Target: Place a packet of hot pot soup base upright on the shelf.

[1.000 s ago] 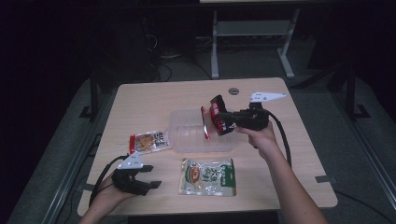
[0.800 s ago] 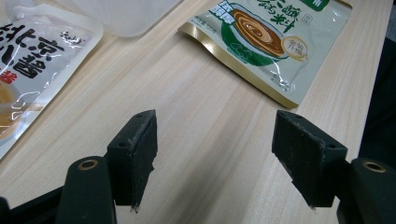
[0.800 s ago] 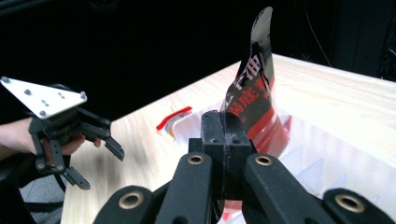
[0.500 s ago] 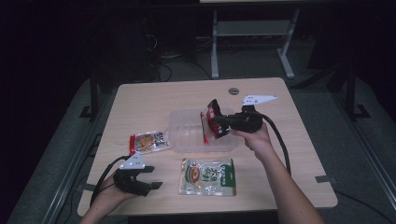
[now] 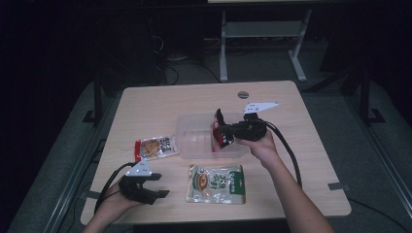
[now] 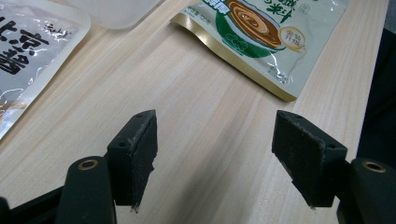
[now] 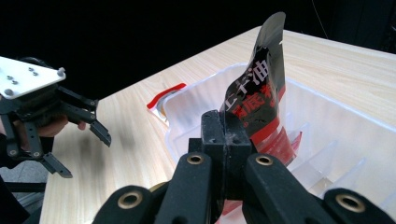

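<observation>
place: lab/test rm | evid: lone wood table, dark surrounds, floor cables, metal stand

Black-red pouch, hanging over the clear bin: showing white Chinese chars, approx. "油" up top, rest creased, unreadable.

Silver pouch, lying left of the bin: showing big black chars "北京酱".

Green-gold pouch, lying near the bin: carrying white chars, cut off; small print too tiny.

Black-and-red packet; clear container; green-and-white packet gold-edged; white-and-red packet; pale wood table
</observation>
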The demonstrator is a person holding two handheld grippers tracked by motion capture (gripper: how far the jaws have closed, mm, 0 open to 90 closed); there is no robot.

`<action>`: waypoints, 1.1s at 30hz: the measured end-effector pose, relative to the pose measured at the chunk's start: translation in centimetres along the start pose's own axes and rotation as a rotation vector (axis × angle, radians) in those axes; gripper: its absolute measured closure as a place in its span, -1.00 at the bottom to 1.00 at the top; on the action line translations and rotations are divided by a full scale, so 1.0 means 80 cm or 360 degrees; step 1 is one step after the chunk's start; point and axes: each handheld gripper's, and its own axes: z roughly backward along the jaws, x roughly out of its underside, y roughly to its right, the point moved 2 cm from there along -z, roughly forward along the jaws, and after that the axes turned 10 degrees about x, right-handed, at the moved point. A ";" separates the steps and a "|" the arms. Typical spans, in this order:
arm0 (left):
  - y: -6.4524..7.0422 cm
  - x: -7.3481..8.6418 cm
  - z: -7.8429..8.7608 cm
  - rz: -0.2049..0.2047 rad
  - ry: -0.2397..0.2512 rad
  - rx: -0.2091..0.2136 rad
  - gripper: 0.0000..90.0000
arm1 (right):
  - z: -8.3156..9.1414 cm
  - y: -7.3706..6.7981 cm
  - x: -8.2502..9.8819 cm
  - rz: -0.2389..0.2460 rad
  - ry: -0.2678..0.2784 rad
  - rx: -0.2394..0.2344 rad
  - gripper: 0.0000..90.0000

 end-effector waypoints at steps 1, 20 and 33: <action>0.000 0.000 0.000 0.0000 -0.0006 0.0002 -0.31 | -0.001 0.001 0.001 -0.0004 0.0001 0.0004 0.99; 0.001 0.002 -0.009 -0.0001 -0.0050 0.0026 -0.31 | -0.013 0.007 0.008 -0.0013 -0.0074 0.0117 0.45; 0.000 0.003 -0.006 -0.0023 -0.0078 0.0029 -0.31 | 0.014 -0.001 0.000 -0.0023 -0.0141 0.0212 -0.55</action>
